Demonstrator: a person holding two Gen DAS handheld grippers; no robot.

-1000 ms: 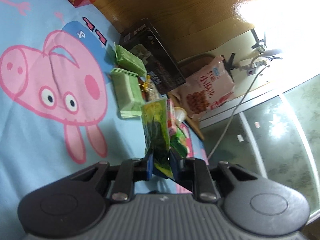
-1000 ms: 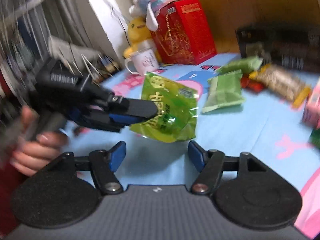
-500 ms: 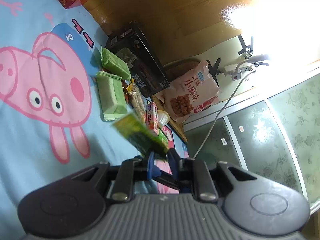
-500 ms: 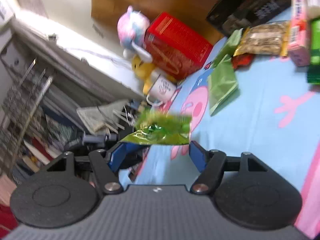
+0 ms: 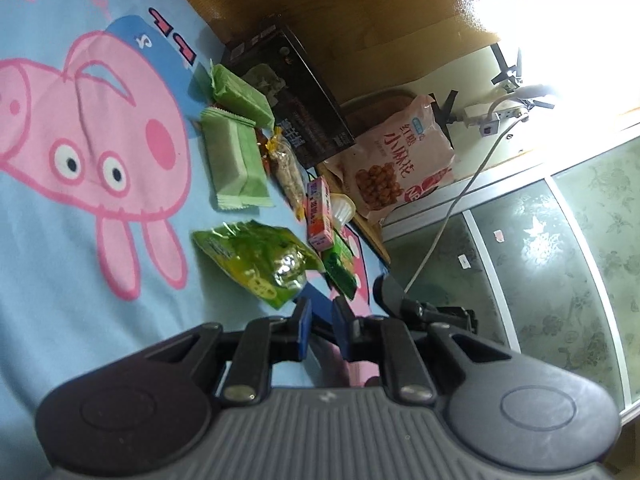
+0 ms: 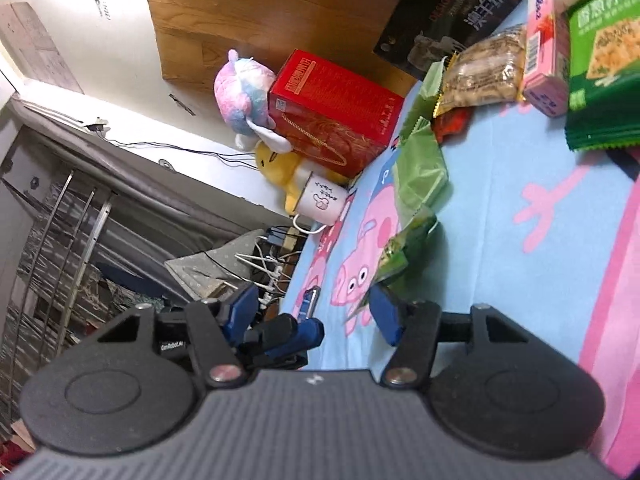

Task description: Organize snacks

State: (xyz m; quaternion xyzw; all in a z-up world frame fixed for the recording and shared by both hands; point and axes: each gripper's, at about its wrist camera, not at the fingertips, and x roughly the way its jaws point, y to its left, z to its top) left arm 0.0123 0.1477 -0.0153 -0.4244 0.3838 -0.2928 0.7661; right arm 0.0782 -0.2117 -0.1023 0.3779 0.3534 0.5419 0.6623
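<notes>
The shiny green snack bag [image 5: 260, 260] lies on the blue cloth [image 5: 60, 300], beside the snack row. The left gripper [image 5: 320, 314] is narrowed and empty, the right gripper [image 6: 316, 312] wide (both very near); the bag may be dragged out of line.

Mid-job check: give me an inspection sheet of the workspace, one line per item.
Surface: blue pig-print blanket.
Job's things: shiny green snack bag lies flat; two pale green packs; nut bag; pink box; green cracker packs.
Clutter: red box, plush toys, mug, black box.
Grippers: left tool nearly closed, empty; right tool open, empty.
Cables: white lead; tangle beside the bed.
Surroundings: wood panel, glass doors.
</notes>
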